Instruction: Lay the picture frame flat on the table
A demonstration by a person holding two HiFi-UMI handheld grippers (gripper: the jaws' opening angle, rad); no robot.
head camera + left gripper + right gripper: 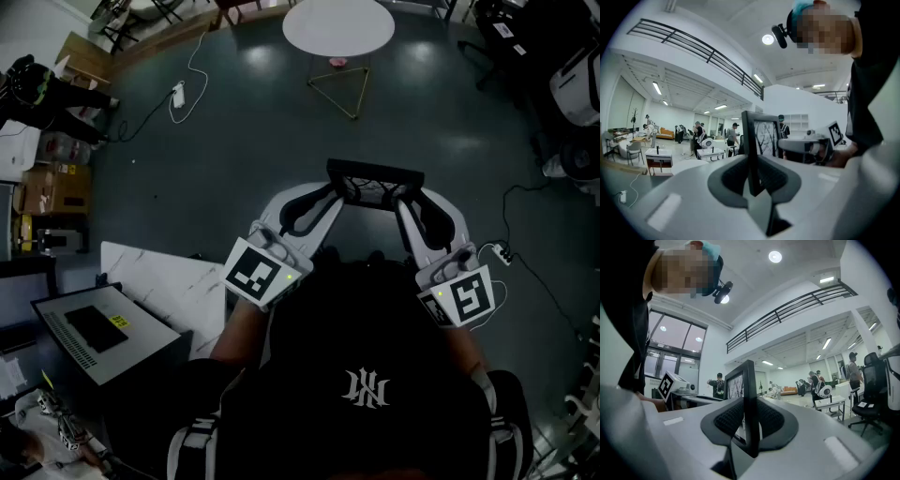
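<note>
**Task status.** The picture frame (374, 181) is off every surface. It is carried in the air at 12 o'clock from the person's chest, above the dark floor. Both gripper views show it standing upright, not flat.

- The left gripper (327, 194) has its jaws clamped on one side rail of the frame (751, 154).
- The right gripper (409, 199) has its jaws narrowed onto the opposite rail (749, 404).

Done: the frame is secured at both sides. Left to do, by judgement: carry it to a table, tilt it to horizontal, set it down and release. Candidate surfaces are the white-veined tabletop (155, 274) at 9 o'clock and the round white table (337, 26) at 12 o'clock.

**Markings.** Each gripper cube carries a black-and-white square marker — no text. The black shirt bears a white interlocked-letter emblem (366, 386) whose letters cannot be read with certainty. A yellow label (118, 321) at 8 o'clock is too small to read.
</note>
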